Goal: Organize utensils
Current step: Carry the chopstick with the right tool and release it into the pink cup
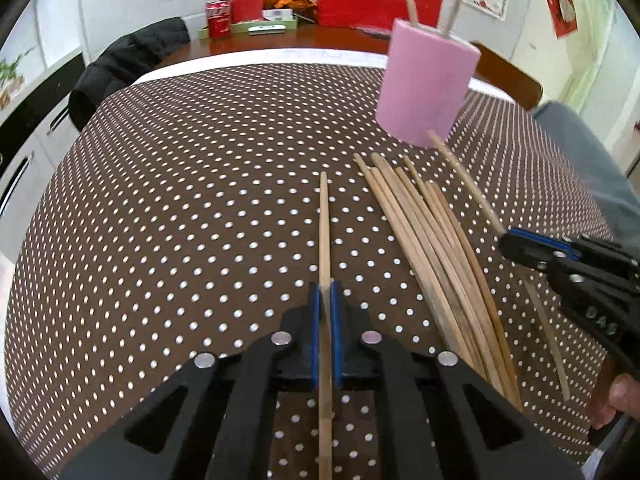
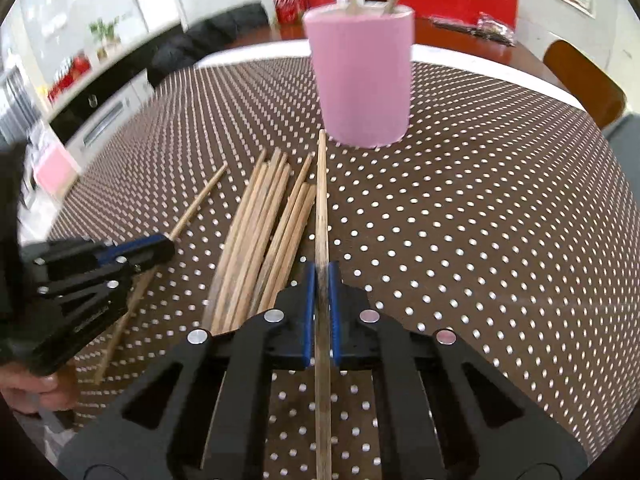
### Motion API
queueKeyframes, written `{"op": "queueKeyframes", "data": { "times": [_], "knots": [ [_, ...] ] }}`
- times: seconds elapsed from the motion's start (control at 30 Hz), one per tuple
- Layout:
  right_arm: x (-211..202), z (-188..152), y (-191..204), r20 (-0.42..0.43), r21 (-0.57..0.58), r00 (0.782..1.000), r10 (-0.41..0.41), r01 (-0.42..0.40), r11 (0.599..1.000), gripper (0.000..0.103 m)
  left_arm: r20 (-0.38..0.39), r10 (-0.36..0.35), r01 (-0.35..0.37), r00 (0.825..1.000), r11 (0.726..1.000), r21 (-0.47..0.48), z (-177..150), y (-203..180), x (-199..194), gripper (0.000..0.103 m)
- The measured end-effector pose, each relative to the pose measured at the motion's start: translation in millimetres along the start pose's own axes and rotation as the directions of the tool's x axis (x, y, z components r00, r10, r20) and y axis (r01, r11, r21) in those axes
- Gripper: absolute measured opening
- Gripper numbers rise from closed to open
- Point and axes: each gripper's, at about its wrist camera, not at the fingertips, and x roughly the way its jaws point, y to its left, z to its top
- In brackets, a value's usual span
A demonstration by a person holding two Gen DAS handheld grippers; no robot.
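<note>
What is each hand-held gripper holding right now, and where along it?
The left hand-held gripper and the right hand-held gripper each clamp one chopstick, left chopstick and right chopstick, gripped partway along, both ends sticking out.

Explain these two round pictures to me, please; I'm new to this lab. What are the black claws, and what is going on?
Each picture comes from a fisheye camera on a hand-held gripper, looking along its two fingers. The left gripper is shut on one chopstick. The right gripper is shut on another chopstick; each gripper also shows in the other's view. On the dotted tablecloth lies a pile of chopsticks. Behind it stands a pink cup with sticks already inside.
</note>
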Motion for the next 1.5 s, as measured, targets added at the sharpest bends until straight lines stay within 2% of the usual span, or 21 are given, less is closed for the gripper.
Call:
{"op": "queueKeyframes", "data": {
  "times": [0.13,0.3,0.47,0.6,0.7,0.8,0.9,0.93,0.97,1.0,1.13,1.23,1.33,1.5],
  "knots": [
    [-25.1,-4.2,-7.3,0.091,0.045,0.994,0.064,-0.069,0.997,0.007,0.082,-0.032,0.036,0.996,0.999,-0.04,-1.5,4.9,-20.3,0.006],
    [-52.8,2.0,-3.5,0.202,0.057,0.97,0.132,-0.146,0.988,0.007,0.188,-0.067,0.077,0.98,0.996,-0.047,4.6,3.8,-45.8,0.006],
    [-78.2,13.5,0.9,0.322,0.052,0.93,0.179,-0.206,0.977,0.007,0.301,-0.1,0.11,0.948,0.994,-0.017,16.0,-6.4,-71.8,0.006],
    [-94.1,29.7,-1.4,0.404,0.054,0.895,0.188,-0.228,0.972,0.007,0.387,-0.139,0.144,0.911,0.989,0.018,36.1,-12.3,-91.3,0.006],
    [-102.4,47.9,-4.9,0.46,0.052,0.87,0.176,-0.224,0.973,0.007,0.474,-0.18,0.179,0.862,0.983,0.048,61.4,-19.0,-107.6,0.006],
    [-108.9,70.0,-9.0,0.51,0.052,0.846,0.159,-0.215,0.975,0.007,0.559,-0.224,0.22,0.799,0.973,0.074,91.8,-25.0,-120.3,0.006],
    [-112.5,99.5,-16.0,0.565,0.055,0.814,0.133,-0.198,0.979,0.007,0.613,-0.262,0.264,0.746,0.96,0.089,112.6,-33.9,-129.7,0.005],
    [-112.7,108.7,-19.2,0.576,0.058,0.807,0.131,-0.2,0.978,0.007,0.636,-0.281,0.286,0.718,0.953,0.098,126.3,-35.7,-129.9,0.005],
    [-112.7,120.3,-22.9,0.594,0.064,0.795,0.127,-0.203,0.977,0.007,0.647,-0.29,0.296,0.705,0.95,0.104,132.7,-37.8,-129.4,0.005],
    [-112.8,129.8,-25.5,0.609,0.069,0.783,0.122,-0.206,0.976,0.007,0.665,-0.309,0.314,0.68,0.942,0.116,145.8,-40.0,-127.1,0.005],
    [-107.5,163.8,-36.9,0.658,0.078,0.747,0.099,-0.199,0.977,0.007,0.714,-0.325,0.33,0.62,0.934,0.138,180.1,-49.3,-114.2,0.005],
    [-97.2,182.3,-45.0,0.687,0.094,0.722,0.083,-0.202,0.975,0.007,0.733,-0.336,0.347,0.591,0.927,0.146,197.6,-52.7,-98.8,0.005],
    [-81.6,195.6,-54.1,0.706,0.118,0.705,0.064,-0.206,0.971,0.007,0.737,-0.348,0.37,0.579,0.918,0.142,210.7,-56.4,-77.7,0.005],
    [-50.6,202.9,-64.2,0.714,0.14,0.699,0.044,-0.204,0.969,0.007,0.729,-0.338,0.382,0.595,0.917,0.113,216.6,-52.0,-41.4,0.005]
  ]
}}
